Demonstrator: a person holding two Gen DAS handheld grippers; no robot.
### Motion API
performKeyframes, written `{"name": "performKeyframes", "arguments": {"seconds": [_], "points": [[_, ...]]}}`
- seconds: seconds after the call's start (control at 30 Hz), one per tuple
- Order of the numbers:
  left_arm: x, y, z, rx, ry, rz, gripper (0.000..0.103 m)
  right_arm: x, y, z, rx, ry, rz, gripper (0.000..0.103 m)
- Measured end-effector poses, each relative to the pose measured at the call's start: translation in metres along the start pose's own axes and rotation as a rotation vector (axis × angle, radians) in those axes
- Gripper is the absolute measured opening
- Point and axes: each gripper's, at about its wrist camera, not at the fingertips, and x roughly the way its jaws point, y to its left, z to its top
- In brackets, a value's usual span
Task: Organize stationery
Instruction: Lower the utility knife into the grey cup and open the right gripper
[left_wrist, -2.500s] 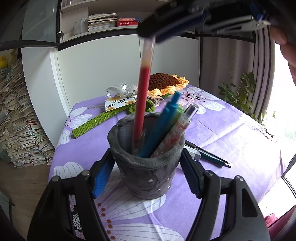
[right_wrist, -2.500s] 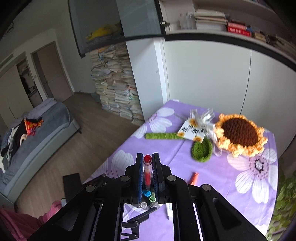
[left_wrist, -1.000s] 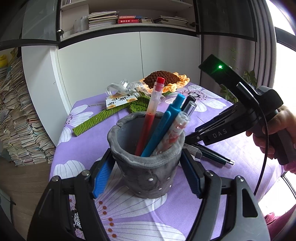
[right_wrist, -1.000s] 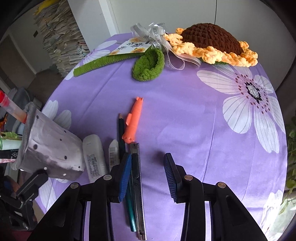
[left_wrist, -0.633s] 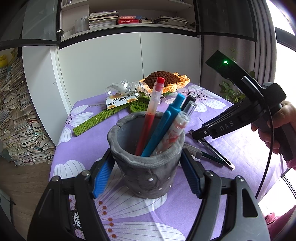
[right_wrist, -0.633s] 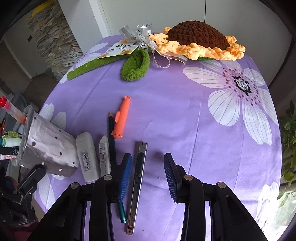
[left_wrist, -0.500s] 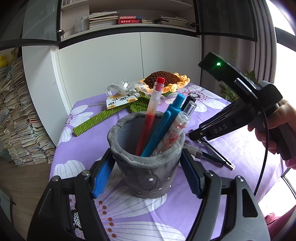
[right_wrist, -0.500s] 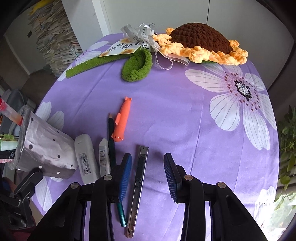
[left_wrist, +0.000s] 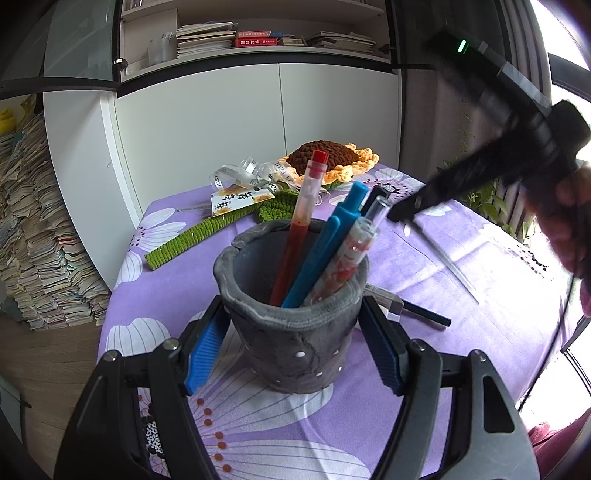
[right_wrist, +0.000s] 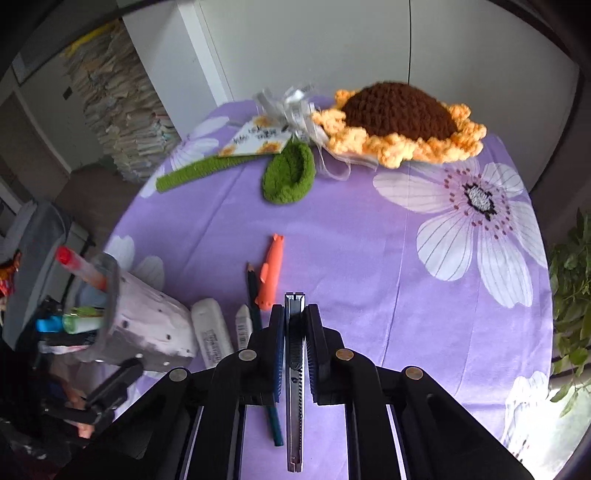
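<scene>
Clamping the utility knife (right_wrist: 295, 354) lengthwise, the right gripper (right_wrist: 295, 347) has its jaws shut; blade end points away.

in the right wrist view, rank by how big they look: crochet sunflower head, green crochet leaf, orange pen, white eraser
1. crochet sunflower head
2. green crochet leaf
3. orange pen and white eraser: alike, and the eraser lies nearer the camera, so unranked.

Pens (left_wrist: 317, 236) in cup (left_wrist: 295, 332); erasers (right_wrist: 210, 332) beside cup.

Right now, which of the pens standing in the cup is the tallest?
The red pen with the red cap; it rises above the blue pen and the others in the cup.
</scene>
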Motion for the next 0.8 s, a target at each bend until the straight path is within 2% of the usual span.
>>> {"name": "performKeyframes", "arguments": {"seconds": [0.1,0.27,0.37,0.47,0.63,0.8], "points": [[0.000,0.000,-0.001,-0.002,-0.001,0.000,0.071,-0.040,0.016,0.005,-0.035,-0.115,0.030,0.012],[0.000,-0.001,0.000,-0.003,0.000,0.002,0.071,-0.100,0.053,0.021,-0.110,-0.332,0.130,0.012],[0.000,0.000,0.000,-0.004,0.001,0.002,0.071,-0.118,0.072,0.030,-0.141,-0.427,0.197,0.012],[0.000,0.001,0.000,-0.007,0.000,0.001,0.071,-0.118,0.090,0.038,-0.165,-0.502,0.260,0.012],[0.000,0.001,0.001,-0.007,0.003,-0.002,0.071,-0.084,0.103,0.048,-0.164,-0.509,0.352,0.012],[0.001,0.001,0.001,0.000,0.002,0.000,0.071,-0.060,0.096,0.044,-0.132,-0.508,0.366,0.012]]}}
